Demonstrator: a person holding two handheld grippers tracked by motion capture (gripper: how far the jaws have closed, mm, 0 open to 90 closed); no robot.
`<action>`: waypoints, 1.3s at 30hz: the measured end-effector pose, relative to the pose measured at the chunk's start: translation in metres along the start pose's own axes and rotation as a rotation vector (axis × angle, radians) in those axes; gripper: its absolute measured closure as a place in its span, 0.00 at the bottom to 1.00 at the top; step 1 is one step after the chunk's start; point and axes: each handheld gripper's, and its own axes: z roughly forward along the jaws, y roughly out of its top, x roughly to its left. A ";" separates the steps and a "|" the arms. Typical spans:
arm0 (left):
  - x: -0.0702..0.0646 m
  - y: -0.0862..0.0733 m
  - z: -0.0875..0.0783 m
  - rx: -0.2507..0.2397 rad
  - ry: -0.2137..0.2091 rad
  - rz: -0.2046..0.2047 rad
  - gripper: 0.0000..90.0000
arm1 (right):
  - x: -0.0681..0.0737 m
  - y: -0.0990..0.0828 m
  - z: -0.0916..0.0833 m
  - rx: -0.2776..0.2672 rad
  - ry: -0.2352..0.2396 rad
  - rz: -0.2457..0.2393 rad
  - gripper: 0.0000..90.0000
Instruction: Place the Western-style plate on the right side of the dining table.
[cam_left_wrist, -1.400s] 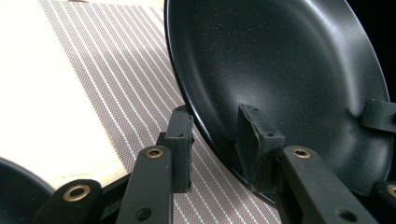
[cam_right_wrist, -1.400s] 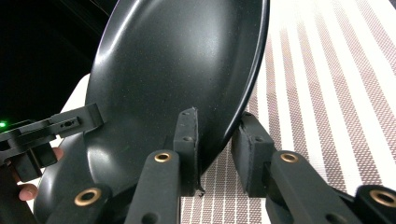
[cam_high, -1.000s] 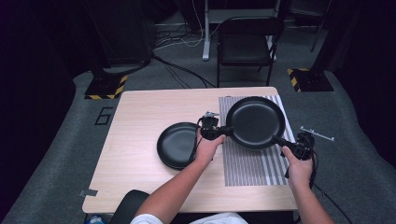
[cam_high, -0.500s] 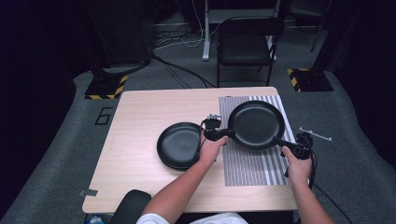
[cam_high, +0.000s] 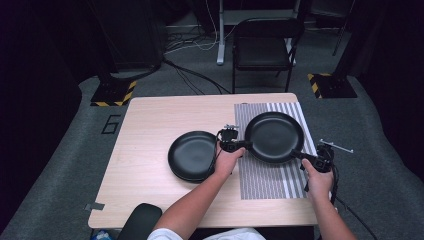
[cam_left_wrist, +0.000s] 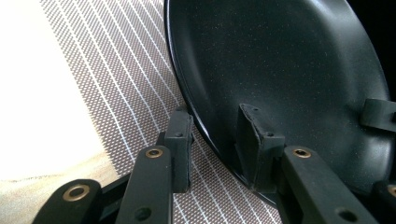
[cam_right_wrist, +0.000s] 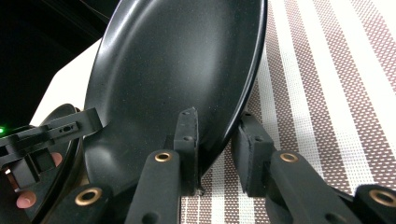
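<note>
Black rubbery fingers (cam_left_wrist: 254, 140) of our left gripper (cam_high: 231, 145) pinch the thin rim of the black pan (cam_high: 274, 136): one pad sits inside the bowl, the other outside against the rim's underside. In the left gripper view the outer pad's contact face is turned away from us, so we judge the grip from the rim running between the two. Our right gripper (cam_high: 316, 159) likewise clamps the pan's opposite rim, one finger (cam_right_wrist: 187, 140) inside and one beneath; in the high view that grip is too small and dark to read, and our hand covers most of the tool.

Pan surface: a matte, finely speckled coating, round and shallow, with a smooth curved wall. Its far edge is cut off at the top of both gripper views. Whether its base touches the mat (cam_high: 265, 180) or hangs just above we cannot tell.

Beneath it lies the woven mesh mat, striped brown-grey and white, flat along the right edge of the bench (cam_high: 150, 130), which is pale wood-grain with rounded corners. Just left of the pan, near the bench's middle, rests a round black plate (cam_high: 192, 155), glossy and shallow; our left hand hides its right rim, and the right gripper view catches only a dark sliver of it.
</note>
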 end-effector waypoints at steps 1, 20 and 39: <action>0.000 0.000 0.001 0.000 0.002 -0.003 0.74 | 0.000 0.000 0.001 0.005 -0.004 0.006 0.81; 0.003 -0.005 0.010 0.046 0.027 -0.020 0.73 | -0.009 -0.004 0.009 0.037 -0.012 0.035 0.80; 0.004 -0.007 0.015 0.078 0.057 -0.018 0.73 | -0.013 -0.005 0.014 0.066 -0.029 0.037 0.80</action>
